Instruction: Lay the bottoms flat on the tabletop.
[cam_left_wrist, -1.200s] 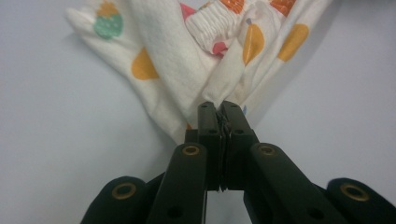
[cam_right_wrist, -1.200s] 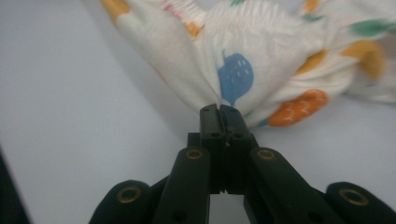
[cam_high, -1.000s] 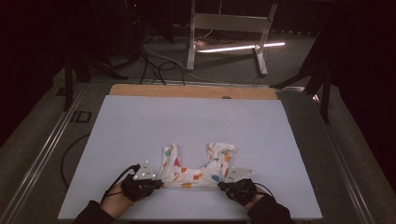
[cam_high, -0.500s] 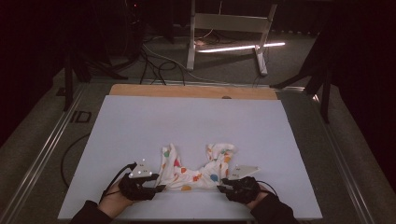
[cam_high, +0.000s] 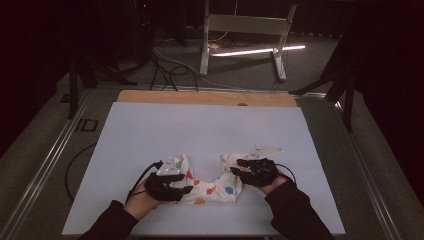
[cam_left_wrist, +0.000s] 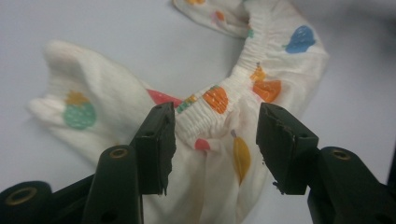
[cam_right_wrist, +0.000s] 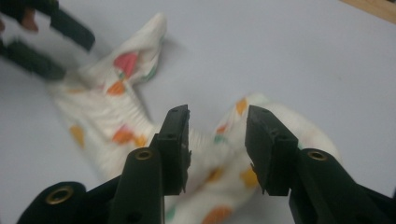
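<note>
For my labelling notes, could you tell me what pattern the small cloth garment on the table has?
The small white cloth garment has scattered multicoloured spots, clearest in the left gripper view.

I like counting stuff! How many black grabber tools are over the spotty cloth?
2. The left gripper is at the near left end of the spotty cloth, and the right gripper is over its right end.

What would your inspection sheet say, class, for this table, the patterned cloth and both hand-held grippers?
Surface: pale flat tabletop, wooden strip at its far edge.
Job's things: small white garment with coloured spots and an elastic band, crumpled near the front edge.
Clutter: nothing seen.
Grippers: left gripper and right gripper open above the cloth, jaws just opened, nothing gripped.
Cables: black cable trails from the left gripper.
Surroundings: dark floor, white metal frame, floor cables.
</note>
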